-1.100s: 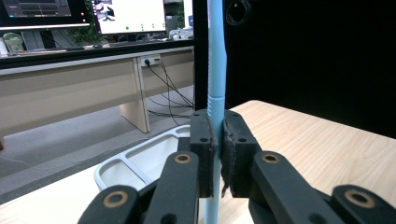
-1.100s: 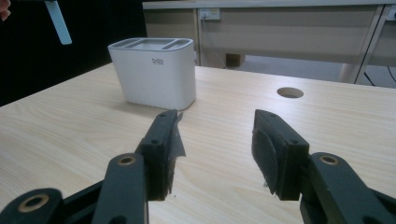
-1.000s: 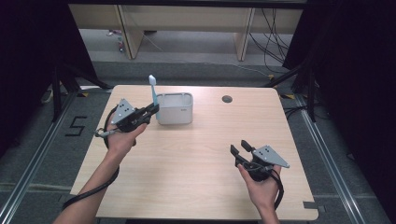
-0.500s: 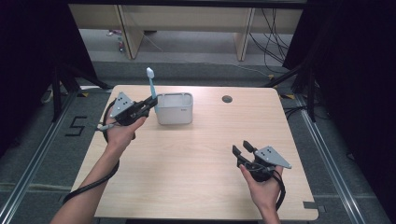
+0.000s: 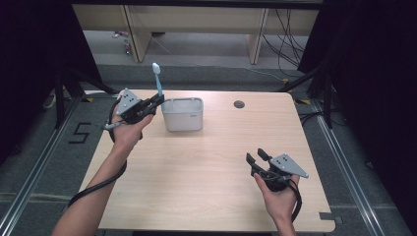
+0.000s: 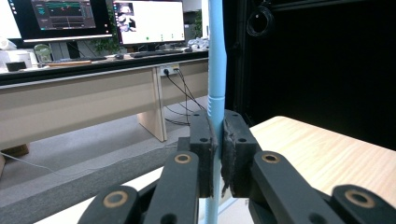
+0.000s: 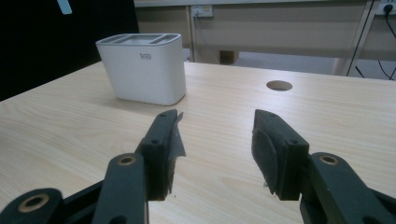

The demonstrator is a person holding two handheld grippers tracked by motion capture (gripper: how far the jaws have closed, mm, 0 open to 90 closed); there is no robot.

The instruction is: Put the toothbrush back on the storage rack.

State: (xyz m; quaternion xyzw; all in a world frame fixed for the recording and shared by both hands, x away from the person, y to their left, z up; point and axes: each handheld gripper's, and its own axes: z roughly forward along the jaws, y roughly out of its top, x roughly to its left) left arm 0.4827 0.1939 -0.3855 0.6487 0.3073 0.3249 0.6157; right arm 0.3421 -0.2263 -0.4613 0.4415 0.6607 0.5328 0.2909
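Observation:
My left gripper [image 5: 157, 101] is shut on the handle of a light blue toothbrush [image 5: 157, 78], which stands upright with its head at the top. In the left gripper view the toothbrush [image 6: 216, 60] is clamped between the two pads. The gripper hangs in the air just left of a white holder box [image 5: 183, 114] on the table's far half. My right gripper [image 5: 257, 156] rests low near the front right of the table, open, with nothing between its jaws. In the right gripper view the right gripper [image 7: 215, 140] points toward the holder box [image 7: 142, 67].
The wooden table [image 5: 211, 172] has a round cable hole [image 5: 239, 104] at the far edge, right of the box. Cables trail from both grippers. Desks and dark curtains stand beyond the table.
My left hand has lifted the toothbrush a little and carried it away from the box's left edge, toward the table's far left. The right gripper has stayed still.

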